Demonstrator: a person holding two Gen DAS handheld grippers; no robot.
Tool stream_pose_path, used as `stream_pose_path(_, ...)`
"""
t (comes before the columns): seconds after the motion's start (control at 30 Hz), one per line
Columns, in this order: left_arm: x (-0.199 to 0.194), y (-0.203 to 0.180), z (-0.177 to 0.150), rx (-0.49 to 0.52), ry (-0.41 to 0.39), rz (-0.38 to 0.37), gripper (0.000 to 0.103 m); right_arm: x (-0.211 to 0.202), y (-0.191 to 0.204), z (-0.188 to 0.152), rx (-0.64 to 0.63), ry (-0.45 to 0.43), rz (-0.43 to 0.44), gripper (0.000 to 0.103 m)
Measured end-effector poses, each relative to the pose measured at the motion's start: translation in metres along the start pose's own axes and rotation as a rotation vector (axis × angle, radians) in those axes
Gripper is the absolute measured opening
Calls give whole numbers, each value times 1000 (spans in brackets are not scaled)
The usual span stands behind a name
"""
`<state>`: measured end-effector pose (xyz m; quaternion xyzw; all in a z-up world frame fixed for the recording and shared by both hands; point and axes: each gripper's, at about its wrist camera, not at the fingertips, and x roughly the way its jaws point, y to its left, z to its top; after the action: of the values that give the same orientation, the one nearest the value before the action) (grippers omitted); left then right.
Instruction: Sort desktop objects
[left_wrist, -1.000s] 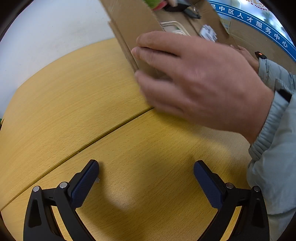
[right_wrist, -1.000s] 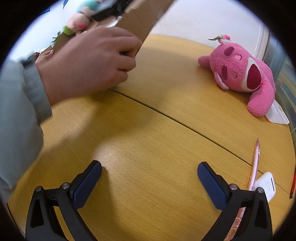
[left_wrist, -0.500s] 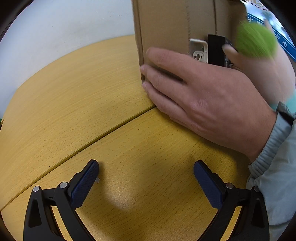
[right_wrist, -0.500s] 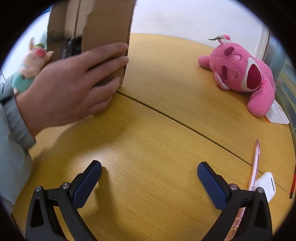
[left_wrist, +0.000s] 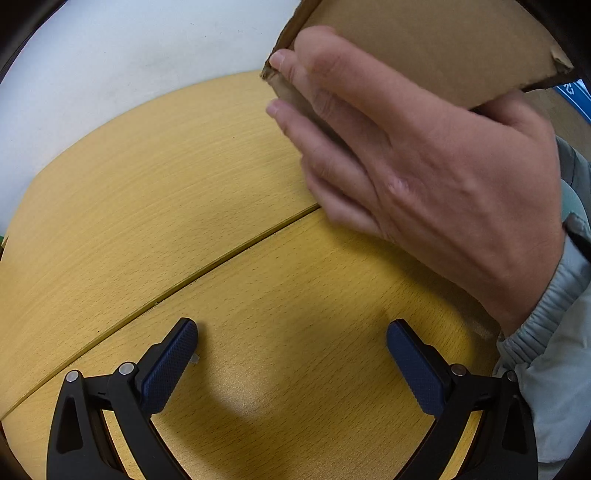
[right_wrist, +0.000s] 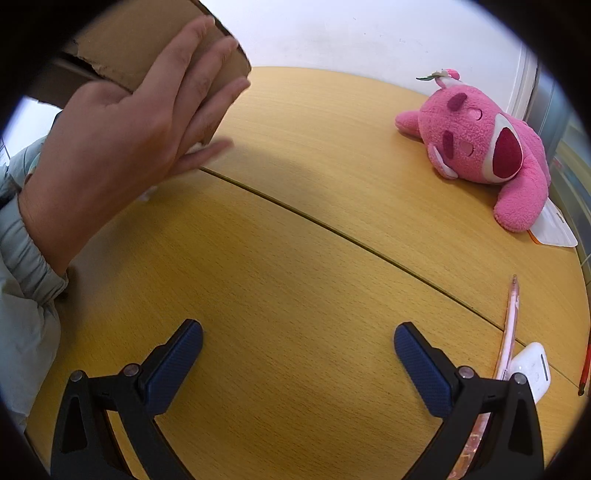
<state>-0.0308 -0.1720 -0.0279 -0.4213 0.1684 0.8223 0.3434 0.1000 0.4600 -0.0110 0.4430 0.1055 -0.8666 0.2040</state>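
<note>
Hand (left_wrist: 436, 173) tilting cardboard box (left_wrist: 424, 40) (contents hidden)

No text can be read in either view: the blue sign (left_wrist: 580, 94) at the right edge of the left wrist view shows only a cut-off white fragment, and the marks on the white earbud case (right_wrist: 532, 369) beside the pink pen (right_wrist: 511, 325) are too small to read.
</note>
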Motion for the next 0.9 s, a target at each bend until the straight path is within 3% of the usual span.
stream_pose_path(0.9, -11, 4, 10, 1, 0, 0, 103, 0, 1, -1, 0, 0, 1, 103)
